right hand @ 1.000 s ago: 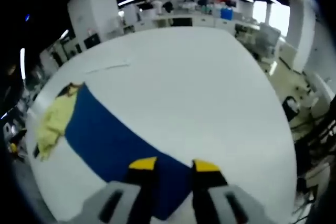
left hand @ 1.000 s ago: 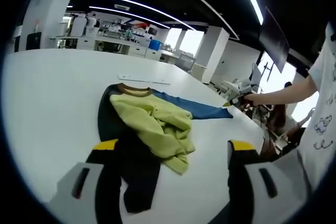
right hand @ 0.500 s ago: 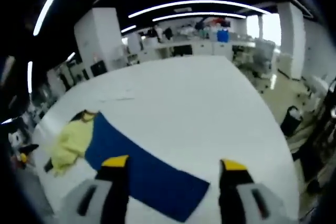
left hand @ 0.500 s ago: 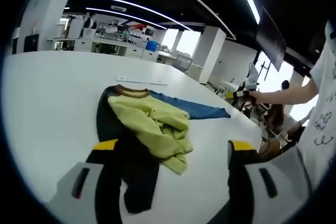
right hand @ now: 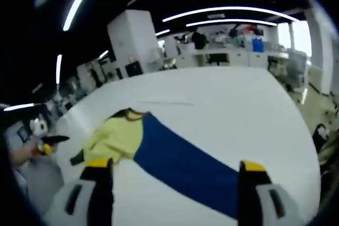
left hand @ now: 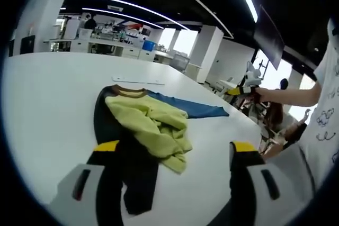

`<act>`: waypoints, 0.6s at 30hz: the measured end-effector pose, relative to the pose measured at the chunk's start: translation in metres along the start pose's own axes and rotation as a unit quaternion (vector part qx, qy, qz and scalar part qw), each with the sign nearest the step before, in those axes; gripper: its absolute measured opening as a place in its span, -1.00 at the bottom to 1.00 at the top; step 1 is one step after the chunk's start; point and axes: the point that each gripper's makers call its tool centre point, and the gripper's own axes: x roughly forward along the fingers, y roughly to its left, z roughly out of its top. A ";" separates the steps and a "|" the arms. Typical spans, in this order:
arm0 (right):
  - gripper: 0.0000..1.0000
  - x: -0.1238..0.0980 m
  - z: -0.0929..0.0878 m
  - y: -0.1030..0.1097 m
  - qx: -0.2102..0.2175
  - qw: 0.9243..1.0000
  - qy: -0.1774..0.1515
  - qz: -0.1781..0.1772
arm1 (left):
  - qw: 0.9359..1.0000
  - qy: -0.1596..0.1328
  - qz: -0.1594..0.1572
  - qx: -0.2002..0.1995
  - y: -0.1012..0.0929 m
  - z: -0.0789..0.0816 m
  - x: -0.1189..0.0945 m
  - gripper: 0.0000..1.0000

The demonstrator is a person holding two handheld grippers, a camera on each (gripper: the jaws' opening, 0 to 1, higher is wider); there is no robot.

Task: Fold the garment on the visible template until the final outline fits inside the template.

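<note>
With both tongs, left and right, spread wide and empty, we leave the garment bunched on the counter, blue sleeve reaching toward three o'clock, ready for regrasping.

opposing low views, shared garment

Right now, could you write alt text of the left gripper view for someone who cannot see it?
A crumpled garment in yellow-green, black and blue lies unfolded on a white table, seen between the open jaws of the left gripper. At the right edge a person's arm holds the right gripper beyond the blue sleeve's end.
</note>
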 end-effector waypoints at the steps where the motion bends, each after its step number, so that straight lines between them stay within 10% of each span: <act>1: 0.98 0.001 0.003 0.004 -0.005 1.000 -0.003 0.004 | 1.000 0.001 0.000 0.002 0.001 0.000 0.000 0.61; 18: 0.98 -0.001 0.003 0.045 -0.063 0.997 0.018 0.027 | 1.000 0.014 0.002 0.011 0.017 -0.009 -0.006 0.60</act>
